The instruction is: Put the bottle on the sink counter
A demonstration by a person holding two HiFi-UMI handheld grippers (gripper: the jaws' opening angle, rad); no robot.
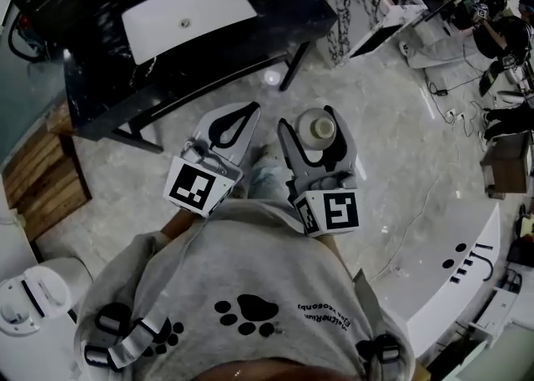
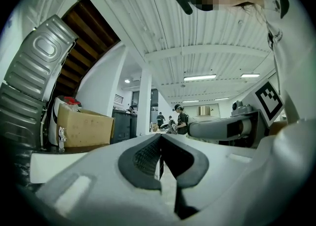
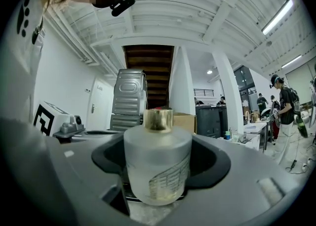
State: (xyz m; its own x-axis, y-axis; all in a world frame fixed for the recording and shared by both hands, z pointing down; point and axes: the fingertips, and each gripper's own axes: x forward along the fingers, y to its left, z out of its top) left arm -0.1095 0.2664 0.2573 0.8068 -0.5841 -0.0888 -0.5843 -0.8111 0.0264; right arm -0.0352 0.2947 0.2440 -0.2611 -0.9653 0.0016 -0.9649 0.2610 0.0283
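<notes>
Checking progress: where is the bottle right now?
In the head view the bottle sits just right of centre, clamped between the fingers of the right gripper above the floor, short of the dark sink counter at upper left.

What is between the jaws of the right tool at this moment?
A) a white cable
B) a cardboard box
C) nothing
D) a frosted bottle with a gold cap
D: the right gripper view shows the frosted bottle with its gold cap standing between the jaws of the right tool, which close on its sides.
</notes>
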